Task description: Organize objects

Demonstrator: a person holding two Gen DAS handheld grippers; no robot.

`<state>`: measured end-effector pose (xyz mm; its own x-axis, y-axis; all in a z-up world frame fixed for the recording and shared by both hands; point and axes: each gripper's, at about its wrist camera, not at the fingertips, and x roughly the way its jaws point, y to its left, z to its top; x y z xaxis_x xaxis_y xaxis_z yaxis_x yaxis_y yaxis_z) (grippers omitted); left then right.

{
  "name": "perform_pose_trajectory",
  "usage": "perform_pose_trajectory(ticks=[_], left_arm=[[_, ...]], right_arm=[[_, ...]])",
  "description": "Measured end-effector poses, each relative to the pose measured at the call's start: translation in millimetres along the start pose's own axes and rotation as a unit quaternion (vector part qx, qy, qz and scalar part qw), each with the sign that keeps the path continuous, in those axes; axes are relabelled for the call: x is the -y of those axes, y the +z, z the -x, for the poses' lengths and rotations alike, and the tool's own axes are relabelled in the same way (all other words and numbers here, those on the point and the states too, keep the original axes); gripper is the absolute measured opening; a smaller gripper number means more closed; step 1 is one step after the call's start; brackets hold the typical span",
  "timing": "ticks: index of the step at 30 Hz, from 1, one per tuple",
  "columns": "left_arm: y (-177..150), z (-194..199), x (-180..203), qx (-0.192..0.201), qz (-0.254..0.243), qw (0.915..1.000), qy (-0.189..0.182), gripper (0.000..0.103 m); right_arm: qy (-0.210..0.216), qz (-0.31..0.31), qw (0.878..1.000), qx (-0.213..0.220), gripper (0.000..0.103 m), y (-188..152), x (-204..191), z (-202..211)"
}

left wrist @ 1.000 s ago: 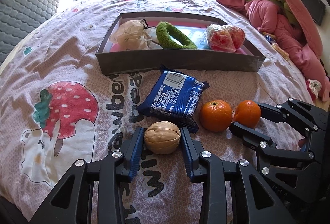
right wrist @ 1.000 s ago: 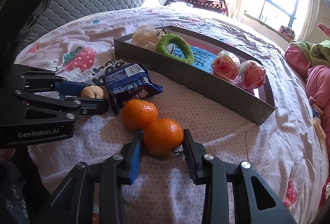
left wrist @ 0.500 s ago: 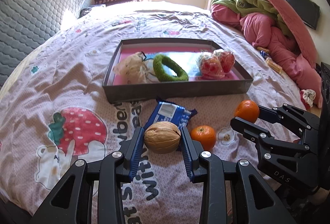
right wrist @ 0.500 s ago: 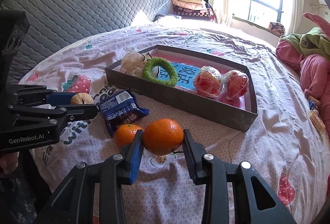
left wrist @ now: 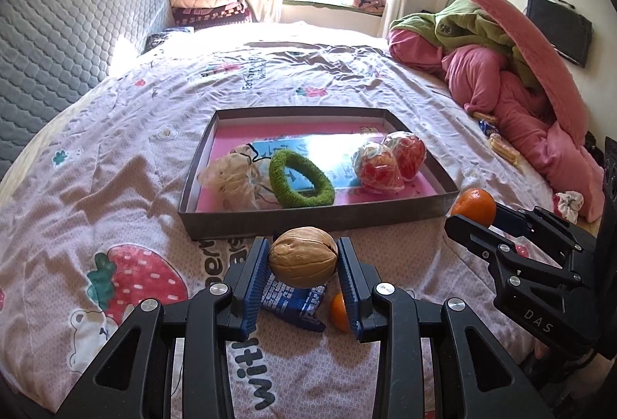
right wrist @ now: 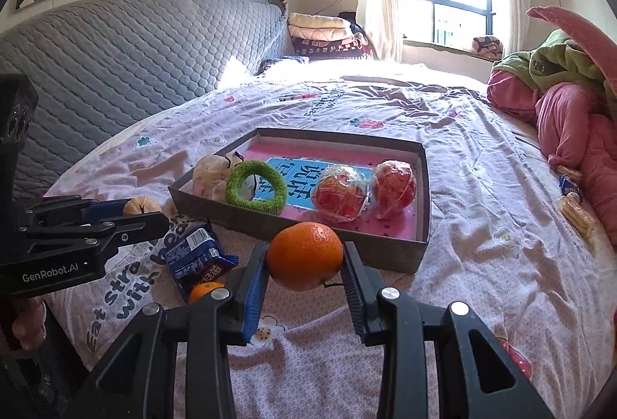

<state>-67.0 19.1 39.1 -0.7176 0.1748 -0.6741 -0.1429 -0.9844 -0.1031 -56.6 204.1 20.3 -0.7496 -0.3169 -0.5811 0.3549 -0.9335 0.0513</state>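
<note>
The left gripper point(right wrist: 144, 212) carries the words "GenRobot.AI" on its black body, and the right gripper point(left wrist: 472, 212) carries "DAS". The bedsheet point(right wrist: 462, 187) reads "Eat stra… with…", partly covered. The left gripper clamps a wrinkled tan walnut point(left wrist: 302, 257); the right one clamps a round orange mandarin point(right wrist: 304, 255). Both are held above the sheet, in front of the grey cardboard tray point(right wrist: 293, 224). A second mandarin point(right wrist: 204, 291) and a blue snack packet point(right wrist: 196, 257) lie half hidden below; the packet's print is unreadable.
</note>
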Motion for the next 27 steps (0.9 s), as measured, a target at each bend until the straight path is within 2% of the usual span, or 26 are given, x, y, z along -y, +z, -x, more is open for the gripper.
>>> perform_pose_trajectory(ticks=[8,27], left_arm=[[15,4,-10,0.021,0.01,0.9997,0.008,0.036],[47,-12,-39,0.046,0.029,0.9982,0.023,0.036]], right_arm=[[-0.009,0.002,1.0,0.029,0.038,11,5,9],[-0.017,0.018,0.998,0.052,0.038,42,12,-2]])
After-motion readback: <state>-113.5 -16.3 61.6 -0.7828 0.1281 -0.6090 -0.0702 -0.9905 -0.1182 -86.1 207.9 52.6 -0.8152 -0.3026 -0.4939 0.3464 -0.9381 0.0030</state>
